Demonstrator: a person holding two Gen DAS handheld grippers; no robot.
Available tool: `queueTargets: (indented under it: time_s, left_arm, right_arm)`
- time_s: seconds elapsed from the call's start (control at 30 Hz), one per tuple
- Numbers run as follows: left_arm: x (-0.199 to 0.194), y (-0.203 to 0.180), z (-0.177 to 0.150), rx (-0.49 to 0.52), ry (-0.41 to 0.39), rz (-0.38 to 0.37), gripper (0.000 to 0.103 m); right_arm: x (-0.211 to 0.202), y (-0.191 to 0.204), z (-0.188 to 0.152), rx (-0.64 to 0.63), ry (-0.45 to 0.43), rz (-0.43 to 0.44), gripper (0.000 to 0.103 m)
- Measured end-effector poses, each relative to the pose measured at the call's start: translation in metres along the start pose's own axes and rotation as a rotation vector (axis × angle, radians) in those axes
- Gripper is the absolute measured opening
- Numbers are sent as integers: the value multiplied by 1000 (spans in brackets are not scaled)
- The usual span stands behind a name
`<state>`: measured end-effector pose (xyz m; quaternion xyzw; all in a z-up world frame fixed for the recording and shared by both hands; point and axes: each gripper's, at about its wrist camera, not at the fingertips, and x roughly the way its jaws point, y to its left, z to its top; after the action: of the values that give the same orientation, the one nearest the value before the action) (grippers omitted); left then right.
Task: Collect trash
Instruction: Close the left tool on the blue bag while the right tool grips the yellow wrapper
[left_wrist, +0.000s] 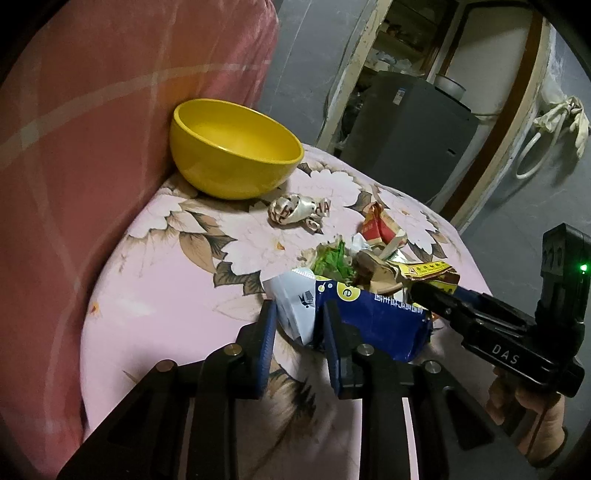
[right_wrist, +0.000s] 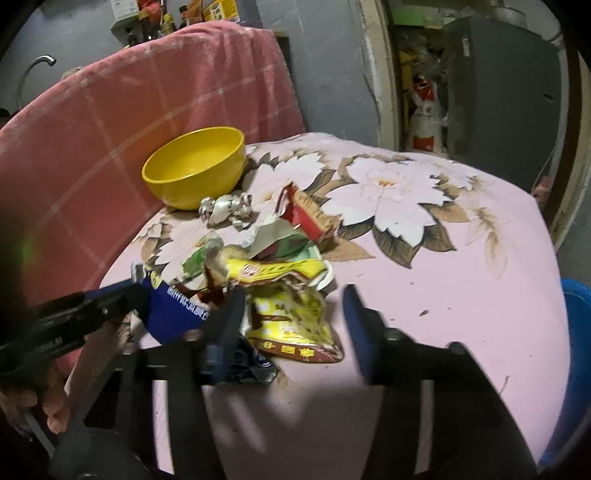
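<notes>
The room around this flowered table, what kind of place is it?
Probably a small home kitchen or dining corner: a grey fridge stands in the doorway, bottles line a shelf, and a yellow bowl sits on the table.

Trash heaped on pink floral cloth (left_wrist: 155, 280). Blue-and-white snack bag (left_wrist: 373, 317) nearest, crumpled, on its side. Yellow wrapper (right_wrist: 291, 314) flattened beside it. Torn red carton (left_wrist: 380, 229) further back. Crumpled cream ribbon (left_wrist: 295, 214) apart, just before yellow bowl (left_wrist: 232, 147).
</notes>
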<state>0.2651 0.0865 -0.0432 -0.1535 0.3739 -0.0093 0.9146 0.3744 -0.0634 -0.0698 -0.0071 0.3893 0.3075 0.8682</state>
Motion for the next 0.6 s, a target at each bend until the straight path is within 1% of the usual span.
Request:
queueTargets:
  time_s: [0.03, 0.2, 0.33, 0.43, 0.5, 0.6]
  left_arm:
    - [-1, 0, 0, 3, -1, 0, 20]
    - [-8, -7, -3, 25, -20, -5, 20]
    - [-18, -15, -5, 57, -45, -11, 20]
    - [-27, -25, -7, 83, -72, -23, 20]
    - [-34, -31, -7, 102, -99, -36, 20]
    - [-46, -43, -5, 123, -146, -65, 20]
  right_arm:
    - [0, 1, -1, 1, 4, 4, 41]
    - [-11, 0, -9, 21, -17, 14, 31]
    - [-26, -1, -15, 32, -60, 9, 29]
    - [-45, -4, -20, 50, -112, -1, 29]
    - [-59, -4, -22, 54, -158, -12, 29]
    - [-90, -5, -22, 55, -256, -47, 29]
